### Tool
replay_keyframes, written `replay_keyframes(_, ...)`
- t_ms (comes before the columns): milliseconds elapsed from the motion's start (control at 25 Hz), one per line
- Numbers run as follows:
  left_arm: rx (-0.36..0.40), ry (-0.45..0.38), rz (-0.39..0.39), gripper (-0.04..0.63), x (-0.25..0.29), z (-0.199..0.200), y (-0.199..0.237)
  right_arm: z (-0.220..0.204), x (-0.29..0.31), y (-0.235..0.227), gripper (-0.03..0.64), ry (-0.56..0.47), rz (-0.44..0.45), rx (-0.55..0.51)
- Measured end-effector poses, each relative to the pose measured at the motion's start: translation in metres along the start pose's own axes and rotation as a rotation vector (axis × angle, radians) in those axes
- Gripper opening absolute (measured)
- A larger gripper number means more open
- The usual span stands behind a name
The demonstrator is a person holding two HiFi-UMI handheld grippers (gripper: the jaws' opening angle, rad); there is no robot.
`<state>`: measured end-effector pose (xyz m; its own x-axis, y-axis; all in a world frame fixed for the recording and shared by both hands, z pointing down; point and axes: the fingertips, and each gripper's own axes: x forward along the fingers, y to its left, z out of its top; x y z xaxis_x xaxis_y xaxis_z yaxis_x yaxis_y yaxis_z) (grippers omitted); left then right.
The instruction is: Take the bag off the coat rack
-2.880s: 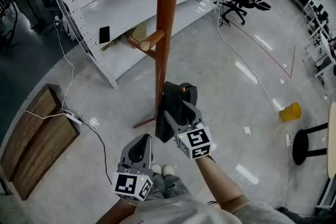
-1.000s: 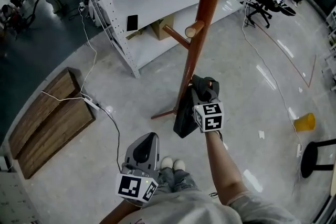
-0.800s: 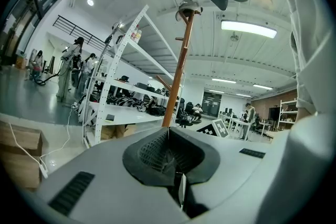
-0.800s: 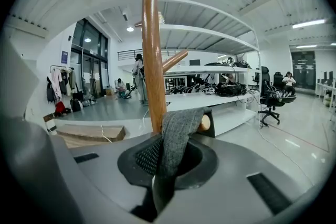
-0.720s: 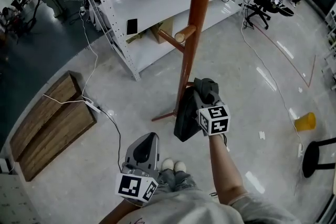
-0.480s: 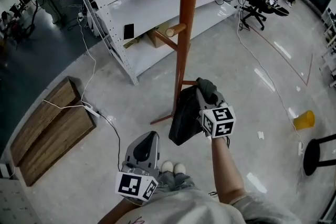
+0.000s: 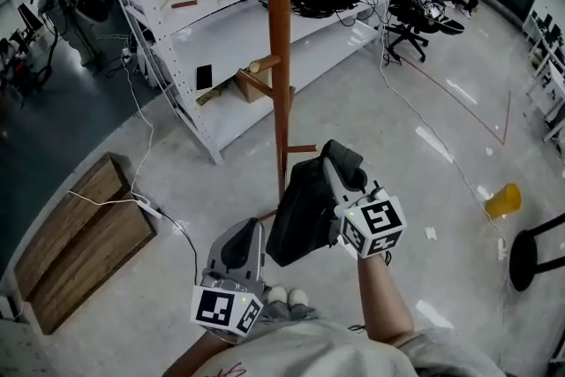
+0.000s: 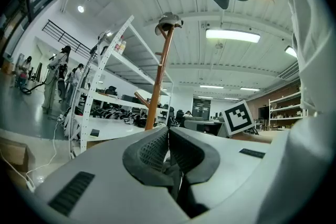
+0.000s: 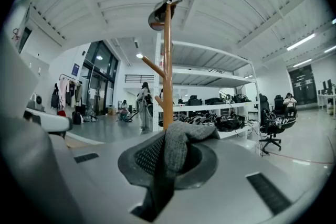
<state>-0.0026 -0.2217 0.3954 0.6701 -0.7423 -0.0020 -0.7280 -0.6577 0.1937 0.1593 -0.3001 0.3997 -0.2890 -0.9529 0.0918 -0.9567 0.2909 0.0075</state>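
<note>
While your left gripper (image 7: 245,234) waits farthest from the coat rack (image 7: 279,57), jaws pressed together on nothing, your right gripper (image 7: 338,156) is clamped on the grey top of the bag (image 7: 296,212). The bag hangs straight down just beside the coat rack, on your side, so pull it away from there.

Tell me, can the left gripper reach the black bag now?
Probably yes: the left gripper sits close beside the bag, which the right gripper holds up. Nothing stands between them, though its shut jaws would have to open first.
</note>
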Motion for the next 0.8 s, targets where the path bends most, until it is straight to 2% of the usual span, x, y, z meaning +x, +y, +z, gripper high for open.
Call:
replay_keyframes(360,0.015,-0.088,-0.013,0.018,0.006,0.03,-0.008,0.057,-0.036,0.023,0.037,-0.095,0.033,-0.073)
replay_keyframes(800,0.025,-0.112,-0.019,0.018,0.009,0.043,-0.025,0.08,-0.07,0.038,0.035,-0.134,0.089,-0.09)
